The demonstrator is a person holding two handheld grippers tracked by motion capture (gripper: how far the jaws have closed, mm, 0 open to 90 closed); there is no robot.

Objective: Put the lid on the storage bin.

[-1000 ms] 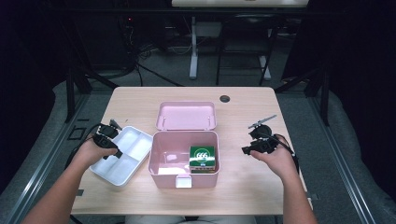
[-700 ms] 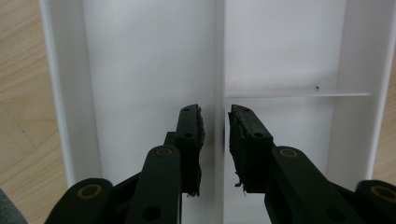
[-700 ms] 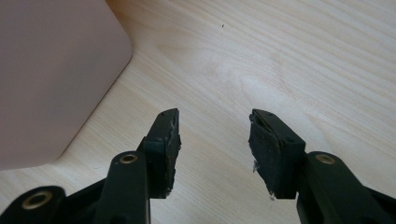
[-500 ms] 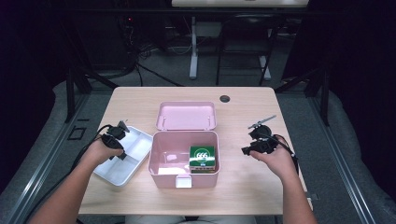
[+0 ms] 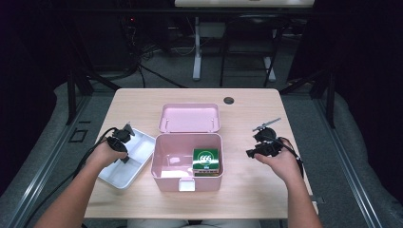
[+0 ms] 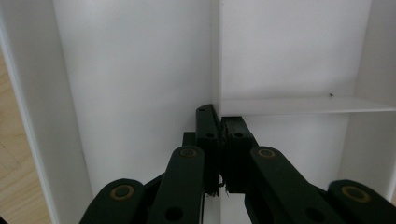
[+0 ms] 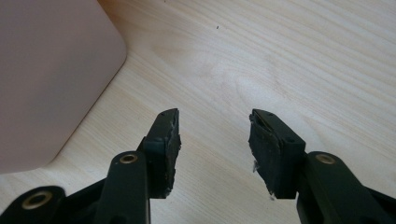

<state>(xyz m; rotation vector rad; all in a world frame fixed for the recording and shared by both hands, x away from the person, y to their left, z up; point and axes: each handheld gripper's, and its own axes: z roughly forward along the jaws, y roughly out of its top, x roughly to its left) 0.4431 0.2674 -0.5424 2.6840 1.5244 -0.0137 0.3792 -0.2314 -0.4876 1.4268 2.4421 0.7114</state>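
Tray, white and divided, lay on the bench left of a pink box, its long axis running from the near-left toward the far-right, skewed against the box's square sides. The left gripper came down over the tray's middle, the left hand behind it at the tray's left rim. In the left gripper view the gripper had just been closing, and its jaws stood clenched on the thin partition wall that ran straight away from them, just short of the point where a cross wall branched off to one side. The tray's white floor lay on both sides of the jaws.

The box stood open beside the tray, nearly touching it, with a green packet inside at its right. The pink lid lay flat just behind the box.

The right gripper was held by the right hand well to the right of the box, over bare wood. In the right gripper view the gripper had its jaws parted with nothing between them, the box's rounded corner off to one side.
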